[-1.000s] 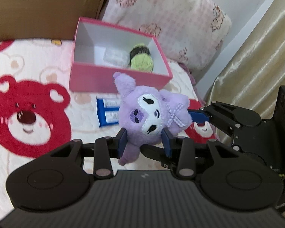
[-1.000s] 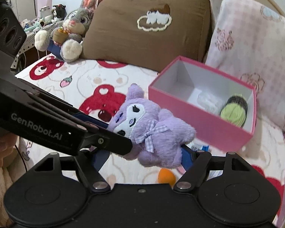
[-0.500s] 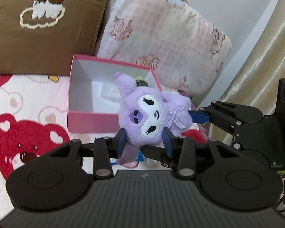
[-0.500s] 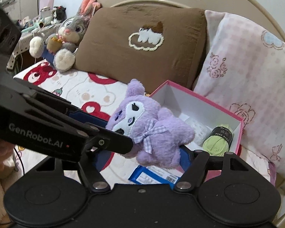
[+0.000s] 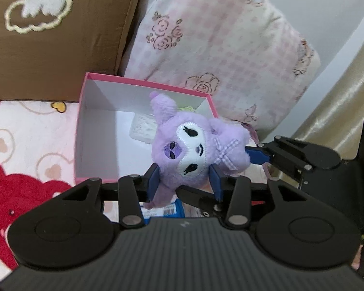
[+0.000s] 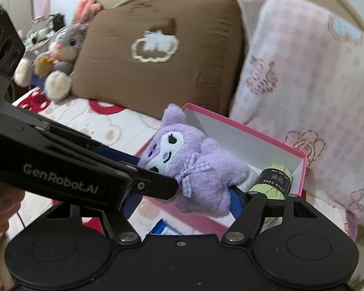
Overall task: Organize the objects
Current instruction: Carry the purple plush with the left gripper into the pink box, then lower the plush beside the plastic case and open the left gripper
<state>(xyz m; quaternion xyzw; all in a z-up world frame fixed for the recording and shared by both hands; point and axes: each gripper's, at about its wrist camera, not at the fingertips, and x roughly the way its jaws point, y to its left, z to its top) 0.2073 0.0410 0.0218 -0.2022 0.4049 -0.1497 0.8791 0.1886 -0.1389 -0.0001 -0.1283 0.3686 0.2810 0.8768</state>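
Brown pillow (image 6: 157, 55) beside pink checked pillow (image 6: 303, 72); grey bunny plush (image 6: 60, 55) farther left

I read "GenRobot.AI" in pale letters on the black side of the left gripper (image 6: 155, 186). The green yarn ball (image 6: 274, 184) wears a black band reading "MILK COTTON"; its other characters are illegible.

Even, soft indoor light, no hard shadows. Motion blur on brown pillow (image 6: 157, 60) and pink pillow (image 5: 218, 48). Strong fisheye bending, dark vignette at frame corners.
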